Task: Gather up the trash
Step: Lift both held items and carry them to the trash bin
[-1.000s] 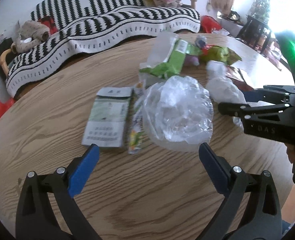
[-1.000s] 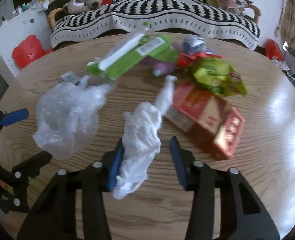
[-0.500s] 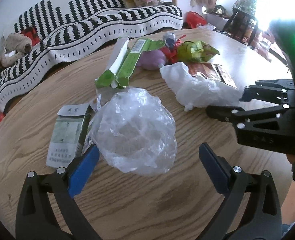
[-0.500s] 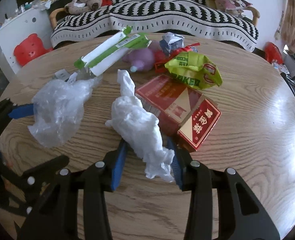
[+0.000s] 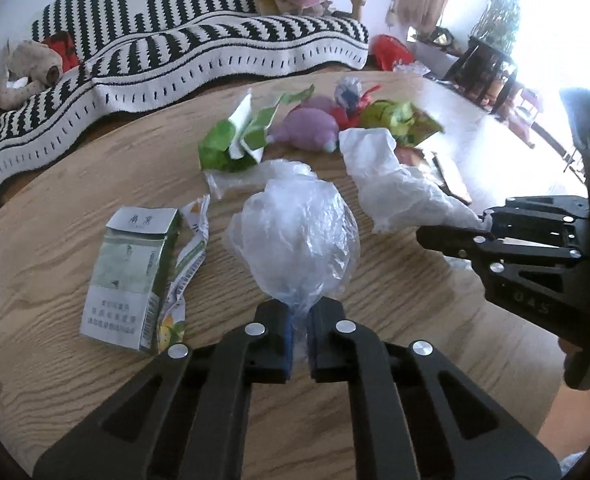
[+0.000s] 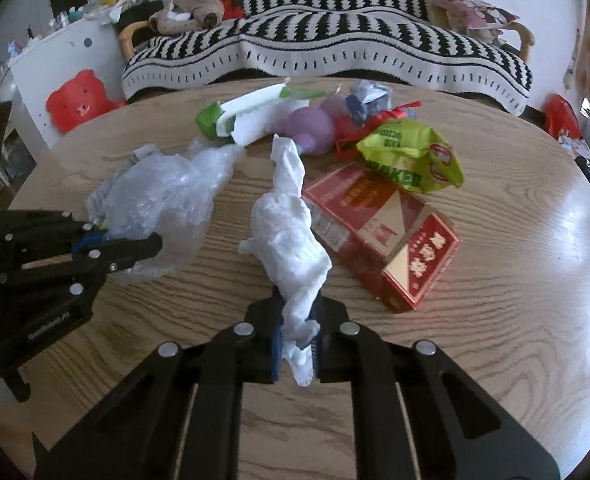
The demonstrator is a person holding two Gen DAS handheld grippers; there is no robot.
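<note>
Trash is now held in both grippers. A crumpled clear plastic bag (image 5: 295, 236) is pinched at its near end by the left gripper (image 5: 299, 334), whose jaws stood wide apart around it half a second ago and are now clamped on the film. A wad of white tissue (image 6: 291, 236) is caught between the pads of the right gripper (image 6: 298, 346); those jaws, half open a moment earlier, are closing, and the paper is already squeezed between them. Both pieces are seen resting on the round wooden table (image 6: 495, 320), the bag to the left of the tissue, with neither lifted clear yet as far as can be judged.

Two items are thus judged ready to be carried off, though no bin is seen in either view.

Farther out, more litter is left untouched: a pale green cigarette pack (image 5: 131, 276) with a torn printed wrapper (image 5: 187, 252) just beside it, a red carton (image 6: 383, 232) touching the tissue, a yellow-green snack bag (image 6: 411, 156), a green-and-white wrapper (image 6: 251, 116) and a purple lump (image 6: 311, 128). A sofa with a striped throw (image 6: 335, 48) stands behind the table.
</note>
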